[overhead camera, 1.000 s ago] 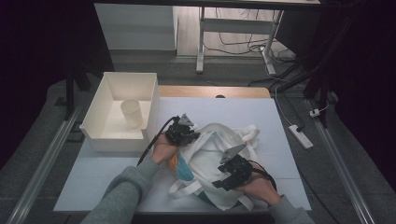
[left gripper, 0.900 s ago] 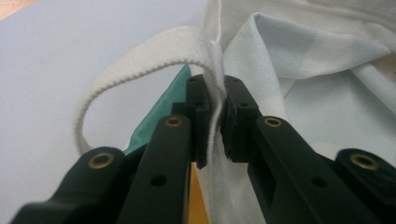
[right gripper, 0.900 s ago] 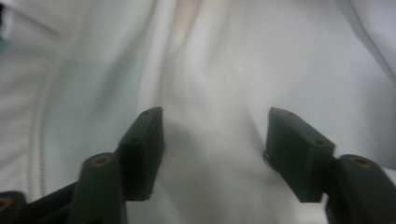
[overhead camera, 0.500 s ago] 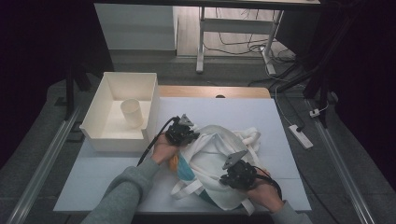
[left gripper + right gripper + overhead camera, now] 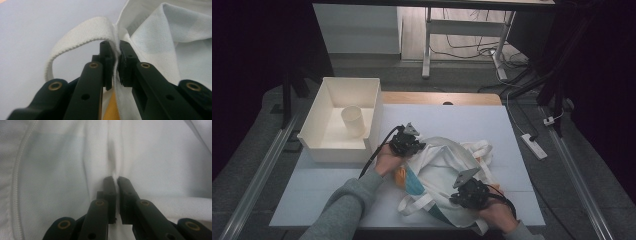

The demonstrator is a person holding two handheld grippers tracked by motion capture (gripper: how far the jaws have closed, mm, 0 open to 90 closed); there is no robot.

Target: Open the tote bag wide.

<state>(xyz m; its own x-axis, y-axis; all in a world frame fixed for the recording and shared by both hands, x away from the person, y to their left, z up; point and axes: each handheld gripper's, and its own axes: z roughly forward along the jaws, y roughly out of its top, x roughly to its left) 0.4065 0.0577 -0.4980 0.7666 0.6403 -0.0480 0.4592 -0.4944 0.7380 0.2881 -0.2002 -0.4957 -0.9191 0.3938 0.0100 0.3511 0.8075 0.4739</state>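
Note:
A white cloth tote bag [image 5: 447, 165] with webbing straps lies crumpled on the near right part of the white table [image 5: 452, 115]; teal and orange patches show at its left edge. My left gripper [image 5: 416, 149] is at the bag's far left corner. In the left gripper view the gripper [image 5: 115, 53] is shut on the bag's hem where a looped strap [image 5: 82, 32] joins it. My right gripper [image 5: 459, 196] rests on the bag's near side. In the right gripper view it [image 5: 116, 181] is shut on a pinched fold of the white fabric [image 5: 62, 170].
A white open bin [image 5: 312, 135] stands at the table's left with a pale cup [image 5: 353, 120] upright inside. A power strip [image 5: 530, 145] and cables lie on the floor to the right. Bare tabletop stretches behind the bag and at the near left.
My right hand has slid a little to the right and toward the near edge over the bag. The left hand and the bag's far corner have stayed put.

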